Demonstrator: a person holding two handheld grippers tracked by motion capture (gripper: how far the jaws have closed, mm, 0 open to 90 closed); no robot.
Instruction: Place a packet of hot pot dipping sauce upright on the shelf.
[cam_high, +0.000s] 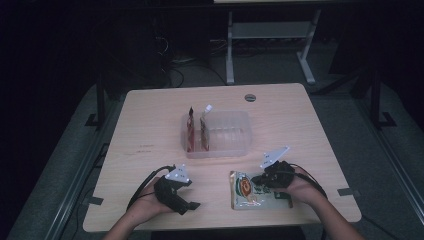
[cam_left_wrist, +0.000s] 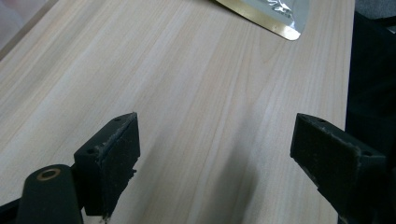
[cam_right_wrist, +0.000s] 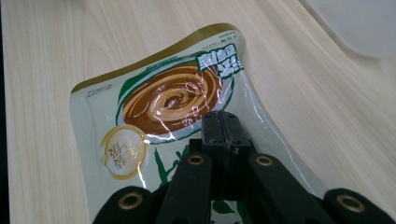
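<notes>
A flat food pouch (cam_high: 243, 194) (cam_right_wrist: 173, 95) with a brown swirl picture lies on the wooden table near its front edge. My right gripper (cam_high: 256, 180) (cam_right_wrist: 223, 122) is shut, its closed jaws lying over the pouch's printed face with the tips on it; I see no film pinched between them. My left gripper (cam_high: 187, 206) (cam_left_wrist: 215, 158) rests to the left of the pouch, open, with bare table between its pads. A gold-edged corner of the pouch (cam_left_wrist: 280, 18) shows ahead of it.
A clear plastic bin (cam_high: 244, 146) stands at the table's middle, with two pouches (cam_high: 191, 127) upright at its left end. A round cable grommet (cam_high: 250, 97) sits near the far edge. The table's front edge runs just behind both hands.
</notes>
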